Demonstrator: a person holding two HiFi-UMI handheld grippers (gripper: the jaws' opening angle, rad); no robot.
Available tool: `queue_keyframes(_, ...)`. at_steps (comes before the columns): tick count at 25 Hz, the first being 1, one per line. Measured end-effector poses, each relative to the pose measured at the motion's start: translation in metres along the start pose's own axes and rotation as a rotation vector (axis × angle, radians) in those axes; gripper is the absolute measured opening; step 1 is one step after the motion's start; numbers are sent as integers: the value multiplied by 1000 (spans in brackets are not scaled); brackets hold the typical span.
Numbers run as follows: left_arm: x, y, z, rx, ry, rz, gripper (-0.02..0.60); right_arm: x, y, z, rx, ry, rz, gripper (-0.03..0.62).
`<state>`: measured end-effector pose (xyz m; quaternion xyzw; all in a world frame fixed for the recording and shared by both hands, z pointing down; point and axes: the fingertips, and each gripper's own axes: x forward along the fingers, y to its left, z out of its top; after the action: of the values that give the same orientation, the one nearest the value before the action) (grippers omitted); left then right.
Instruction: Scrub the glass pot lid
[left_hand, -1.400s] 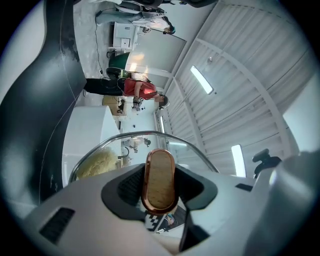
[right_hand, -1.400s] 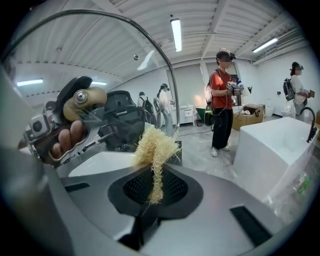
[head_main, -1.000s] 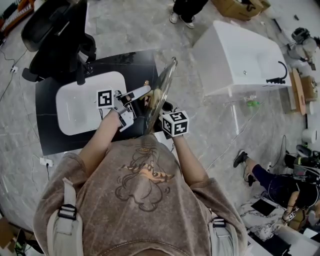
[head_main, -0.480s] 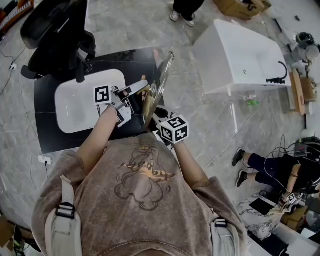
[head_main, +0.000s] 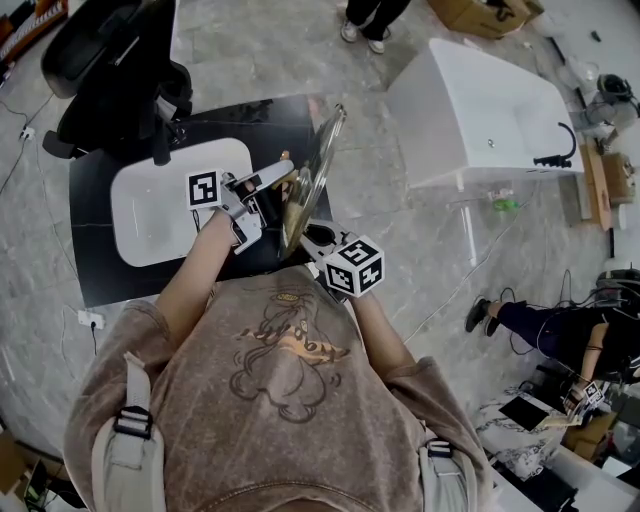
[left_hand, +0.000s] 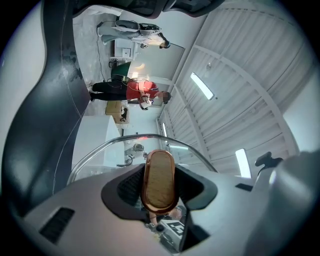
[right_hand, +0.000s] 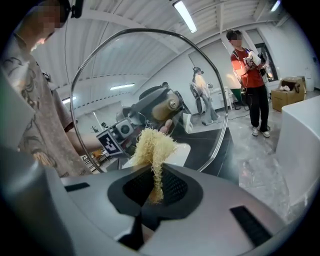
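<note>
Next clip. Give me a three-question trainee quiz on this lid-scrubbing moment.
1. True or false: the right claw is shut on a fibrous yellow scrubber.
2. Which part of the glass lid does the left claw clamp? A) rim B) handle C) nothing
3. Fill in: the black counter holds a white ____.
Key: 1 true; 2 B; 3 sink.
</note>
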<state>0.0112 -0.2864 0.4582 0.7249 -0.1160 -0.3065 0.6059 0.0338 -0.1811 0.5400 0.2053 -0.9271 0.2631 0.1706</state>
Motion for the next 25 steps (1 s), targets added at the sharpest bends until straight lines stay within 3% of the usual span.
queue_keyframes(14, -1, 5, 15, -10, -31, 2, 179, -29, 38, 65, 9, -159, 124, 37)
queue_keyframes(25, -7, 19, 11, -26, -32, 30, 179, -50, 42, 105, 43, -290, 134, 37)
